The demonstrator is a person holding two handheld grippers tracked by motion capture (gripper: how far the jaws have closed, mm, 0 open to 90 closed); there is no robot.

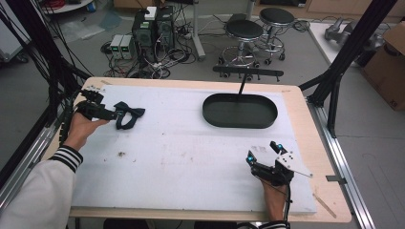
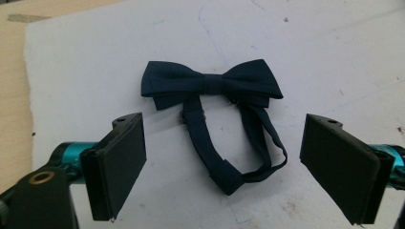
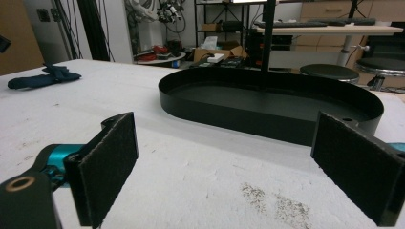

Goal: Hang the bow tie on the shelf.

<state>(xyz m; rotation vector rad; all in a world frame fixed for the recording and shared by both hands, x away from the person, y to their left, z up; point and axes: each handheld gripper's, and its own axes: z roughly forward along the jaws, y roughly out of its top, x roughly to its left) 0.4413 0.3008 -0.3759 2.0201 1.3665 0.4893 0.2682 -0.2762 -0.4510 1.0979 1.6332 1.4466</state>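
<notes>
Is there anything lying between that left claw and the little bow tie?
Nothing visible. The left gripper is open with its jaws either side of the bow tie, and only the bare white mat lies between them.

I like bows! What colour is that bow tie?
Dark navy blue; the bow tie shows best in the left gripper view.

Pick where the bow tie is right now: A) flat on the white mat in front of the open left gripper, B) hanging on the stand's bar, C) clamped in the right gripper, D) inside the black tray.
A: the bow tie lies flat on the mat, ahead of the left gripper, whose jaws stand wide apart.
</notes>
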